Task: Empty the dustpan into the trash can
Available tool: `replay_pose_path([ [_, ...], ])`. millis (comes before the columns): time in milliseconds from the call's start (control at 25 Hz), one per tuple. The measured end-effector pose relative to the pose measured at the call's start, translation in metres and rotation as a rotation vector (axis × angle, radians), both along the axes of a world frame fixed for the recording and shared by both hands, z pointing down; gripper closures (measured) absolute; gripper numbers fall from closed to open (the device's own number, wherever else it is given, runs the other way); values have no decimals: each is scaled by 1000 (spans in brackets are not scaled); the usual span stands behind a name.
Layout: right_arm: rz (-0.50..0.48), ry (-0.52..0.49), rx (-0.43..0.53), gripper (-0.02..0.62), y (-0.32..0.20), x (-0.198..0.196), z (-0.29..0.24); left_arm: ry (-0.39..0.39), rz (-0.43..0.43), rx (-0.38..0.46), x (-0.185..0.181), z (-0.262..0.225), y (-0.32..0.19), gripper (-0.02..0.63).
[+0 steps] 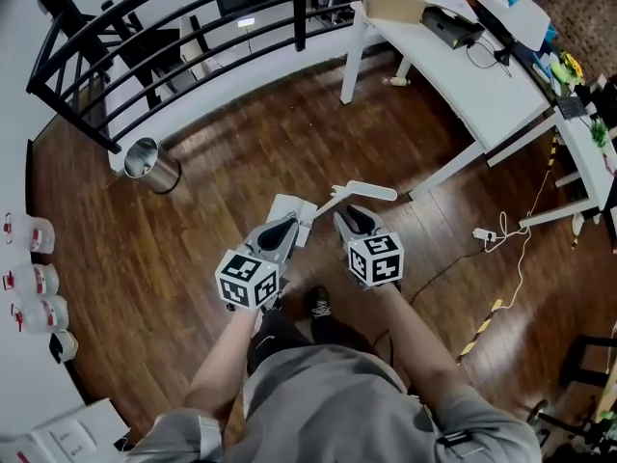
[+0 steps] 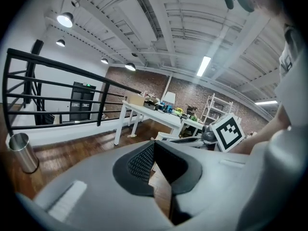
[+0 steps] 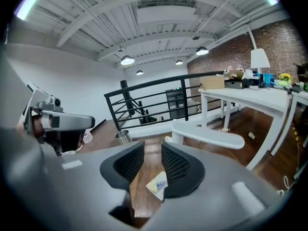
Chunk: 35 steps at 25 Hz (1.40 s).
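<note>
Head view: shiny cylindrical trash can (image 1: 152, 162), flat white dustpan (image 1: 289, 208).

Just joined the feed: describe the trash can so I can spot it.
Follow the black railing at the upper left edge of the wood floor. The trash can stands on the floor at its foot: the only shiny, open-topped metal cylinder, unlike the clear bottles farther left.

Open floor (image 1: 251, 143) lies between you and the trash can (image 1: 149, 162); railing (image 1: 300, 8) stands behind it, table (image 1: 463, 75) at right.
</note>
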State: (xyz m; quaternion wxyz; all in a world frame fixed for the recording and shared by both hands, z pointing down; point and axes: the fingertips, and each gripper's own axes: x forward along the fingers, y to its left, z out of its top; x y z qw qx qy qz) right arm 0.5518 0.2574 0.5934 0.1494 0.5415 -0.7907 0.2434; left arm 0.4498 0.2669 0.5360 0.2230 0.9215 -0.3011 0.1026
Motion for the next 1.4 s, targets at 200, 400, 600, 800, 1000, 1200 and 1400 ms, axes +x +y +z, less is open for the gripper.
replay_pose_path([
  [200, 72, -27, -107, 351, -19, 21, 47, -6, 25, -59, 10, 22, 0, 619],
  [400, 92, -32, -80, 296, -52, 27, 60, -16, 19, -105, 3, 35, 7, 619],
  [600, 52, -37, -89, 296, -74, 14, 66, -20, 7, -136, -2, 45, 9, 619],
  [800, 43, 6, -128, 334, -84, 11, 78, -20, -9, -145, -7, 44, 7, 619],
  [1000, 51, 19, -141, 394, -87, 10, 77, -21, -60, -124, -29, 34, -1, 619],
  [1200, 26, 20, -131, 396, -90, 4, 68, -21, -119, -101, -49, 25, -6, 620],
  [1400, -30, 20, -95, 397, -99, -7, 48, -31, -160, -82, -63, 21, -7, 619],
])
